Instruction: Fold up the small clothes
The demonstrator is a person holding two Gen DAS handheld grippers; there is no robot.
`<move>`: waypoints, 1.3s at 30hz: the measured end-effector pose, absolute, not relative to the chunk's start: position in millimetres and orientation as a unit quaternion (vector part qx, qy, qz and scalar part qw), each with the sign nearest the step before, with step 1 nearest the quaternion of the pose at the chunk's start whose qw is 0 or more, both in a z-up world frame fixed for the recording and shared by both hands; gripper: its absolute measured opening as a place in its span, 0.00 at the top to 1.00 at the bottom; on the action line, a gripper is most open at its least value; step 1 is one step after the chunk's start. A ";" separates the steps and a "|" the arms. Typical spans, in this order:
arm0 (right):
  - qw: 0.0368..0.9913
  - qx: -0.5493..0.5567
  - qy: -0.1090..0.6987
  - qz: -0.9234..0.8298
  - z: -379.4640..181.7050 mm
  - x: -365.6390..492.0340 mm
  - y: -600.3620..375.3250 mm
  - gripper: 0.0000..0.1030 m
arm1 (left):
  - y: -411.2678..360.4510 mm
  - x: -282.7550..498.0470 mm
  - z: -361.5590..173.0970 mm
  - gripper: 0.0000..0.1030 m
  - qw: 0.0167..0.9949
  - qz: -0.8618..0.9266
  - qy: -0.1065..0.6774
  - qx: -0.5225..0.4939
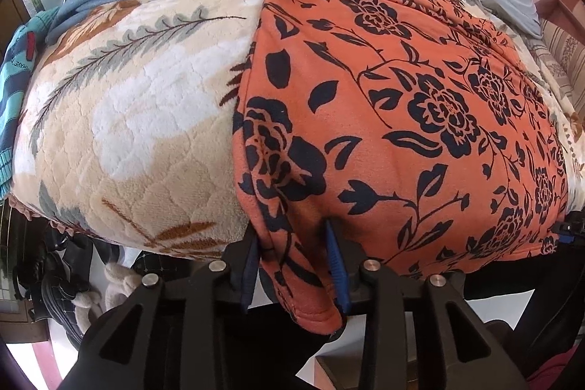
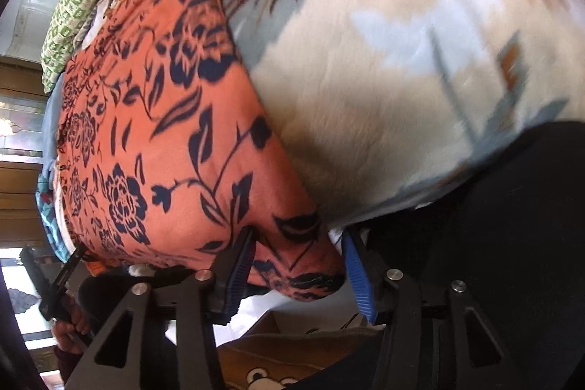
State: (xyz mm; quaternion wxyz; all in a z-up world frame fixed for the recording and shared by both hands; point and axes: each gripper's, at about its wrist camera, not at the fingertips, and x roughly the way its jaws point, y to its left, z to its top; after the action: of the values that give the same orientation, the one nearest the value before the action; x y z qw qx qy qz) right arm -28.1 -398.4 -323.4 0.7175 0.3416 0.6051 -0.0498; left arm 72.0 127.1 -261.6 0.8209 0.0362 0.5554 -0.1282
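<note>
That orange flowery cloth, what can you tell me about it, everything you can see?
The orange cloth is a soft, slightly fuzzy garment printed with dark navy roses, leaves and vines. It lies spread over a cream plush blanket with leaf patterns, its near edge hanging off the front. Its two near corners sit between the blue pads of the left claw and the right claw. Both claws look open around the fabric, not yet pinching it. Its seamed left edge is folded under.
</note>
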 end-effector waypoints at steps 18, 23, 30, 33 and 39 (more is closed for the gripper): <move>0.751 0.445 0.478 0.100 -258.8 -38.5 -401.9 0.91 | 150.6 70.4 -215.4 0.92 0.827 -0.193 0.526 -0.039; 0.757 0.495 0.405 0.134 -229.9 -37.8 -410.3 0.91 | 160.7 76.6 -185.9 0.92 0.832 -0.213 0.506 -0.080; 0.764 0.519 0.357 0.140 -201.8 -36.7 -432.9 0.92 | 169.5 88.0 -161.2 0.93 0.842 -0.213 0.485 -0.102; 0.769 0.518 0.347 0.141 -196.6 -33.2 -438.5 0.91 | 165.3 91.8 -161.2 0.93 0.845 -0.209 0.485 -0.087; 0.764 0.517 0.361 0.135 -206.7 -25.6 -436.8 0.91 | 166.6 93.1 -176.2 0.93 0.833 -0.199 0.507 -0.102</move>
State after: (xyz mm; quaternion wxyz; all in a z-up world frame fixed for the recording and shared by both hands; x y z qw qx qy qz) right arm -25.6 -436.8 -206.7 0.7640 0.5175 0.3610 0.1349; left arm 93.1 166.6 -176.2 0.8328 -0.1020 0.5066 -0.1985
